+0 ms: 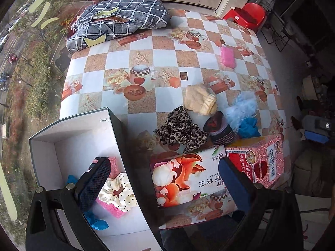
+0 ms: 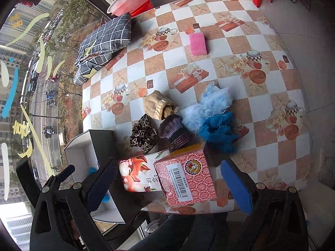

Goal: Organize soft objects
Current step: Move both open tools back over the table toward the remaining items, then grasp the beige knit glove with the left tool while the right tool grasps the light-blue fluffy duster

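While both grippers hang wide open and hold nothing, the left gripper is above the box, where a dotted scrunchie lies on a pink sponge. The right gripper faces two cartons (one pink). A leopard scrunchie lies on the table beside them.
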The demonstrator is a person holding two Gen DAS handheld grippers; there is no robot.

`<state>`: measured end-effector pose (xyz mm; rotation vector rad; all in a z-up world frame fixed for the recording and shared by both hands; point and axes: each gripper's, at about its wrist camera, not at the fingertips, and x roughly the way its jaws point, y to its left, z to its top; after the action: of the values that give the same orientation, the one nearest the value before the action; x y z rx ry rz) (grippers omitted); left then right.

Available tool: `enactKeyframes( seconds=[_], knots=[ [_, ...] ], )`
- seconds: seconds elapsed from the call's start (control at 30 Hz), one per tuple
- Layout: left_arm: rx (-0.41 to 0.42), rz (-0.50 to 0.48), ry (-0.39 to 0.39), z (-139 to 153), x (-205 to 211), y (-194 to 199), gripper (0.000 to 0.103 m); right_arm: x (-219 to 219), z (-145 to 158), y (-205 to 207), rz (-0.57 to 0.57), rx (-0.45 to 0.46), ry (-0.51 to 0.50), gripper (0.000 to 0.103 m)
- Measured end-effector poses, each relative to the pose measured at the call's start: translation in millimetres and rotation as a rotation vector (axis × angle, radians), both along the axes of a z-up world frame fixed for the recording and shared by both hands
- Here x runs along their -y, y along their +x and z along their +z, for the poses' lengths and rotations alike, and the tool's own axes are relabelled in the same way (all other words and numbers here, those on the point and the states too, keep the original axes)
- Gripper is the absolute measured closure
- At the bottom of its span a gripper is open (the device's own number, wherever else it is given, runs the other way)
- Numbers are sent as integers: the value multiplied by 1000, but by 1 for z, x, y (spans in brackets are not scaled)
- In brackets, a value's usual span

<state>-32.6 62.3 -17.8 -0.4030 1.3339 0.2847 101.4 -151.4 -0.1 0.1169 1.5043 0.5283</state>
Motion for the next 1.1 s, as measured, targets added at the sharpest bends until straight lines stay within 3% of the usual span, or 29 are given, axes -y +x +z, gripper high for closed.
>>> enactKeyframes(
  seconds=[0.33,0.63,0.83,1.1],
  knots=[
    [-145,-46,-58,-62,14,109,0,39,-73,58,-5,-77,-105,3],
    [-301,-41,-68,-130,24,161,0,-1,-147,96,126,-107,-167,3],
    [-364,-46,8,-155,29,172,0,-31,-182,99,240,-61,-273,3],
    [-359,-87,200,-165,39,185,0,-30,-176,105,305,112,-355,1]
  ],
)
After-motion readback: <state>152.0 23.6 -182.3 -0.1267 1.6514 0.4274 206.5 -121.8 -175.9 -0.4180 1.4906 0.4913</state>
